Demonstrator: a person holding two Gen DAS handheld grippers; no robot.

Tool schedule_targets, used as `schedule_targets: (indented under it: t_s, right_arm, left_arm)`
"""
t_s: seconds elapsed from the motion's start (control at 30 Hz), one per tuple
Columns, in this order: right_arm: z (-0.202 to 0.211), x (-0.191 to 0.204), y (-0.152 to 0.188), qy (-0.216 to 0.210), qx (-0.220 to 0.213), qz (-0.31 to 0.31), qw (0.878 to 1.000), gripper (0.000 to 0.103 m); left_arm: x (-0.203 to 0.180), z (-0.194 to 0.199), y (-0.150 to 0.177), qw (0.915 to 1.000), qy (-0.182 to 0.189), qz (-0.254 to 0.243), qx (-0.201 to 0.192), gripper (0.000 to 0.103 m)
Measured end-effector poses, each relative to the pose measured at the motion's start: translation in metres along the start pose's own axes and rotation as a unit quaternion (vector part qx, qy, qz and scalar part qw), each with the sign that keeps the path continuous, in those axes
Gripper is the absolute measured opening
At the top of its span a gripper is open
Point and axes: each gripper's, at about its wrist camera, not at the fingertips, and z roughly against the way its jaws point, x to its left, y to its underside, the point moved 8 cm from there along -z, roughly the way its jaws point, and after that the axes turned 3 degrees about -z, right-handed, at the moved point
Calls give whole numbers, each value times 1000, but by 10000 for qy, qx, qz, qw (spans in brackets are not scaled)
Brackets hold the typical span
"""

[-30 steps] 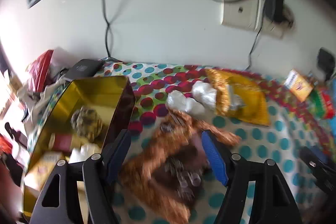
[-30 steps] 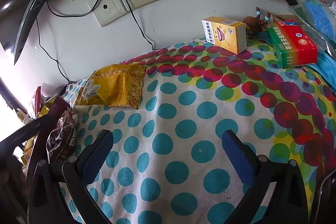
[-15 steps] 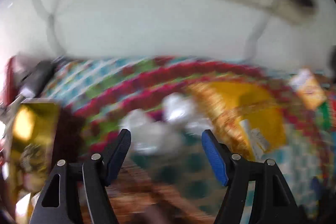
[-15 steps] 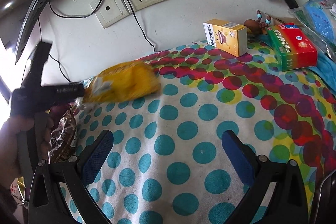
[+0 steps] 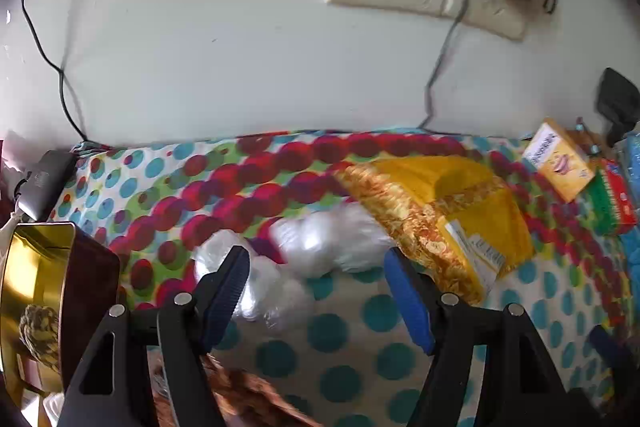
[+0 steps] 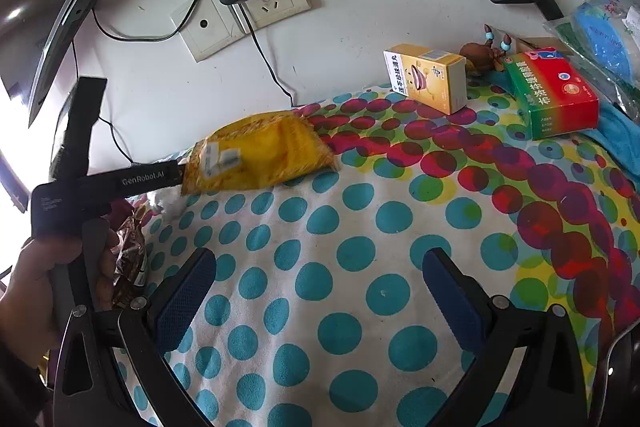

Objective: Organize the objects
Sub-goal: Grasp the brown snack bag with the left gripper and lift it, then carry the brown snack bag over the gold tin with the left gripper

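Here the yellow snack bag (image 5: 448,215) lies on the polka-dot cloth (image 5: 340,331) near the wall, with crumpled clear plastic bags (image 5: 320,247) touching its left edge. The left gripper (image 5: 316,287) hovers just before the plastic, jaws wide and holding nothing. A brown snack packet (image 5: 248,399) lies under that gripper, and a gold tin (image 5: 36,267) stands open to its left. The right gripper (image 6: 320,287) hangs over bare cloth, jaws wide and empty. Farther right, a yellow medicine box (image 6: 428,77) and a green-and-red box (image 6: 556,95) sit by the wall.
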Motion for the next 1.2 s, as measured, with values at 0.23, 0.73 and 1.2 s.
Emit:
schedule_targets:
  t_s: [0.23,0.73,1.2]
  right_arm:
    - [1,-1,0,-19,-19,-28,10000,103]
    - [2,0,-1,-10,-49,-43,10000,103]
    - [1,-1,1,-29,13,-53,10000,103]
  left_arm:
    - [4,44,-4,9969,-63,291,-724,72]
    - [12,98,132,9731,-1247,-1910,-312,72]
    - [34,57,121,9824,-1211,-1412,182,79]
